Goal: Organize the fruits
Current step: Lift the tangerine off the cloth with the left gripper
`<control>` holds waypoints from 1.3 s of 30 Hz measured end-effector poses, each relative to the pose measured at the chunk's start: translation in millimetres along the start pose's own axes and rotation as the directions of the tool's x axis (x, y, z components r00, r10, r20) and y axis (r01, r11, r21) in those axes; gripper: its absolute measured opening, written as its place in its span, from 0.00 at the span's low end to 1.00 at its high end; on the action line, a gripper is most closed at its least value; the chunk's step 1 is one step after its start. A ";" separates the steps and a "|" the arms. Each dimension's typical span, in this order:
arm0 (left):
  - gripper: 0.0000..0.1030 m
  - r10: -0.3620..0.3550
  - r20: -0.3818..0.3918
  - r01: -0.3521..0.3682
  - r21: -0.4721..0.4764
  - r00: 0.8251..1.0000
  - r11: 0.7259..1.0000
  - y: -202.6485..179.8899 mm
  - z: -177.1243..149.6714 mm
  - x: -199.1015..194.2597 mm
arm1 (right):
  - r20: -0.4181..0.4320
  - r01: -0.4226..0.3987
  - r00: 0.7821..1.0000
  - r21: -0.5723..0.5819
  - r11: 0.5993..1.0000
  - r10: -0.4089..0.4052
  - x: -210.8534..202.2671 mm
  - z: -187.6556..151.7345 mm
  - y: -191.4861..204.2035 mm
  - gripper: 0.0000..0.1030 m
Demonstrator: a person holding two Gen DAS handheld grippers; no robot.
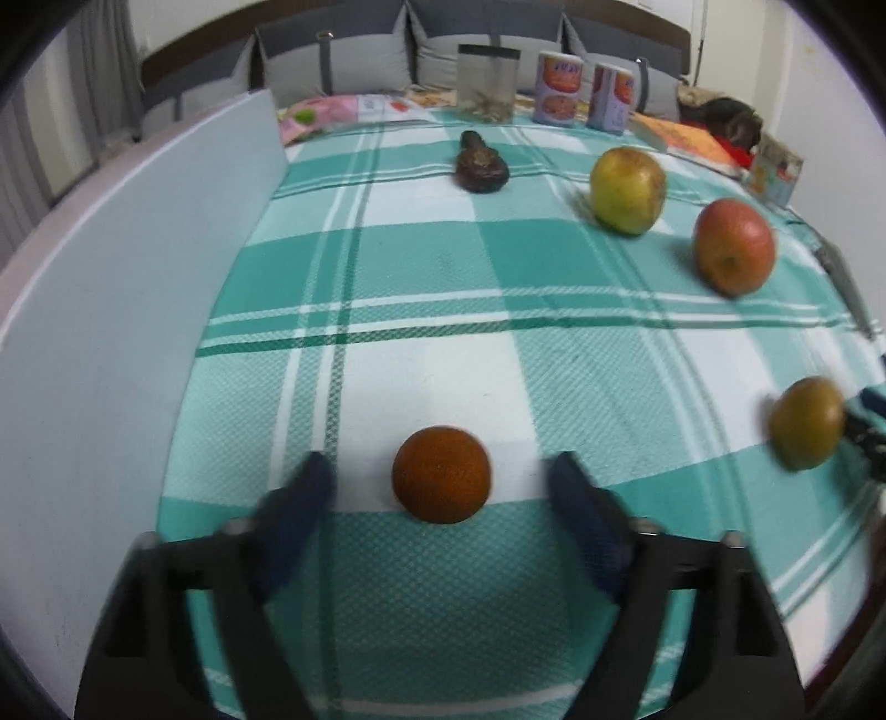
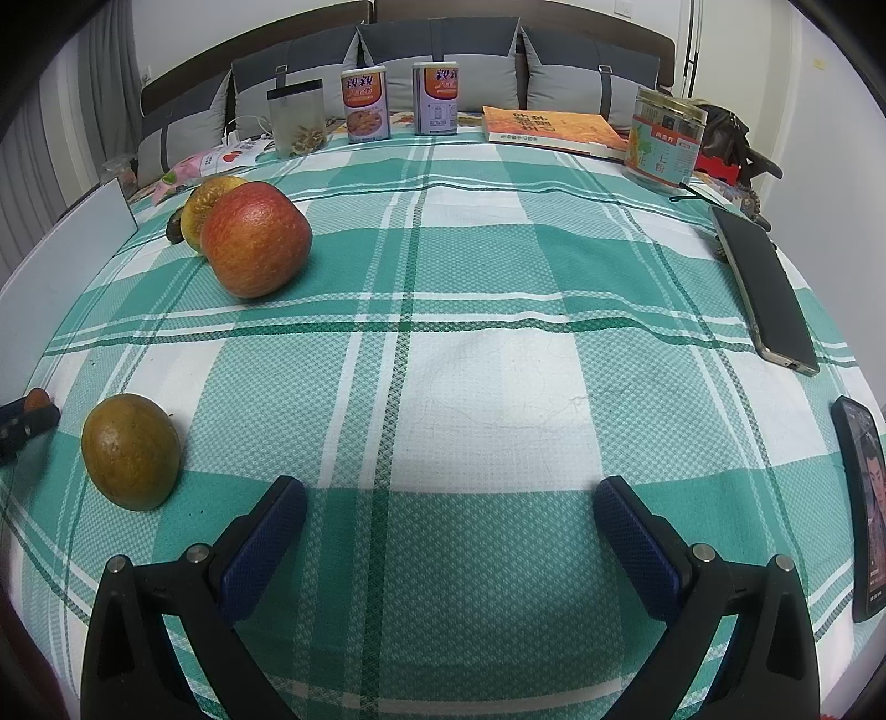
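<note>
grey cushions (image 2: 437, 50) line the far edge of a surface covered by a teal and white checked cloth (image 2: 470, 266), and a pale flat board (image 1: 111, 310) lies along the cloth's left side. on the right edge of the cloth lies a dark phone (image 2: 767, 291), with a second lit phone (image 2: 864, 515) nearer the right gripper. at the back stand an orange book (image 2: 548, 130), a clear labelled jar (image 2: 662, 141), two printed tins (image 2: 365, 105) and a clear container with a dark lid (image 2: 296, 116).

among the fruits, a red apple (image 2: 255, 238) rests on the cloth just in front of a yellow-green apple (image 1: 626, 188). a green-brown round fruit (image 2: 130, 451) sits nearer, to the left of the right gripper. an orange (image 1: 441, 473) lies between the open fingers of the left gripper (image 1: 443, 498), with cloth showing on both sides of it, so the pads do not touch it. a small dark shrivelled fruit (image 1: 480, 163) lies far back, apart from the rest.

the right gripper (image 2: 448, 526) has its jaws spread wide over bare cloth, holding nothing.
</note>
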State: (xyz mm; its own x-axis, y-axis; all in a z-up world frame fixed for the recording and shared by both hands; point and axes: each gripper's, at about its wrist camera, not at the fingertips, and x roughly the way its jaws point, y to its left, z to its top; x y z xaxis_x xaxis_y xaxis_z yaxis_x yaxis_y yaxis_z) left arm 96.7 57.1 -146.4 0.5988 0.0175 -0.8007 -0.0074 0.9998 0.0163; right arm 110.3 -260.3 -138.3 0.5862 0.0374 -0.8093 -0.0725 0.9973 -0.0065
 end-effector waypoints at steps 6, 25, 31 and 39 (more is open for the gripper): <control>0.90 -0.002 0.024 0.002 -0.027 1.000 1.000 5.9 -2.2 1.0 | 0.000 0.000 1.000 0.000 1.000 0.000 0.0 0.1 -0.3 1.00; 0.90 -0.003 0.026 0.003 -0.026 1.000 1.000 6.0 -3.3 0.2 | 0.000 0.003 1.000 -0.002 1.000 -0.003 -0.2 0.0 -0.3 1.00; 0.90 -0.003 0.026 0.003 -0.026 1.000 1.000 5.9 -3.4 0.2 | 0.000 0.004 1.000 -0.002 1.000 -0.004 -0.3 -0.2 -0.4 1.00; 0.92 -0.031 0.026 0.032 -0.031 0.999 0.999 8.1 -4.8 -1.7 | 0.000 0.003 1.000 -0.002 1.000 -0.003 -0.2 -0.2 -0.5 1.00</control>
State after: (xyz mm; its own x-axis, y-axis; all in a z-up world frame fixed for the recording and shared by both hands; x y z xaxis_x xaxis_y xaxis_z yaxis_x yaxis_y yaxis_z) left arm 91.8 65.2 -147.8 0.6192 -0.0136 -0.7851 -0.0135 0.9995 -0.0279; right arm 110.0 -260.8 -138.3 0.5865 0.0341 -0.8092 -0.0724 0.9973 -0.0104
